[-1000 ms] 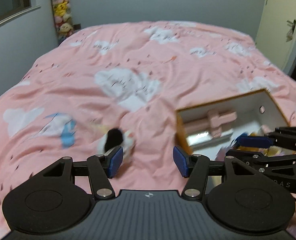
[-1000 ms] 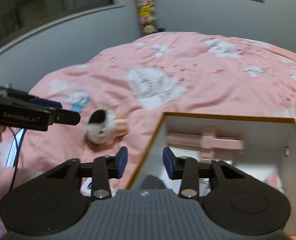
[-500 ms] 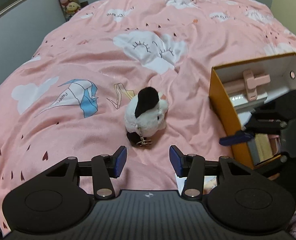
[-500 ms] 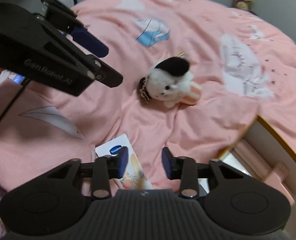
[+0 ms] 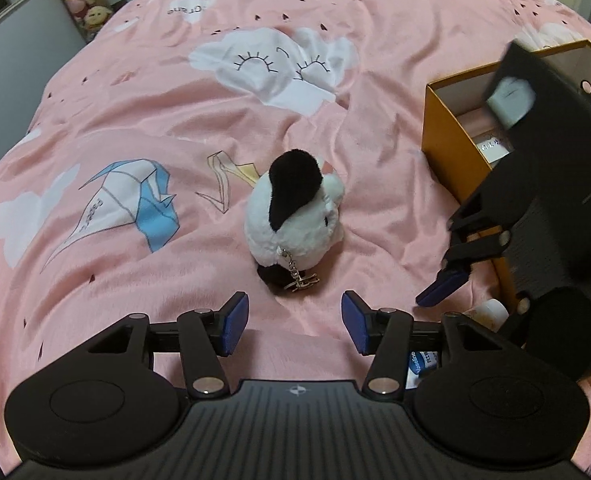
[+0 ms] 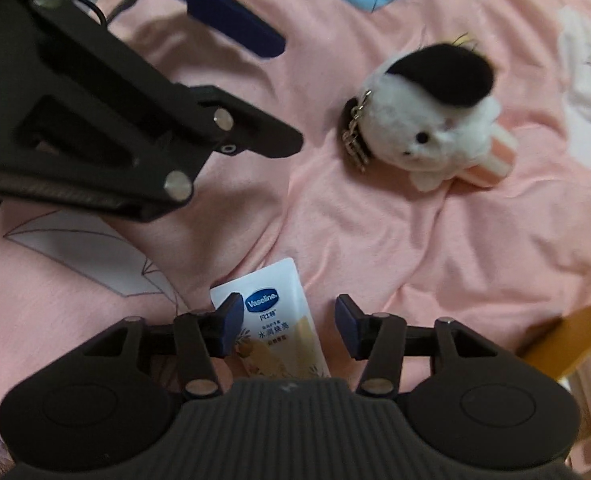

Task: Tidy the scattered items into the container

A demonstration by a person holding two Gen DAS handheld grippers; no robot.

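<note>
Right wrist view: our right gripper [image 6: 285, 326] points down at the pink bedspread [image 6: 415, 248], jaws opening, the Vaseline tube [image 6: 273, 320] lying between the pads, not pinched. Left gripper [image 5: 294, 325] is also opening with nothing in it, the plush keychain toy [image 5: 295, 216] just beyond its tips. We see the orange box [image 5: 451, 148] toward the bed's right edge.

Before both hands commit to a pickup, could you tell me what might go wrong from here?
1. The right tool, its jaws opening, straddles the flat tube lying on the soft bedspread; the pads may pinch fabric or slide off.
2. The plush toy trails a keychain that could snag the left tool.
3. Both tools work close together and might collide.
</note>
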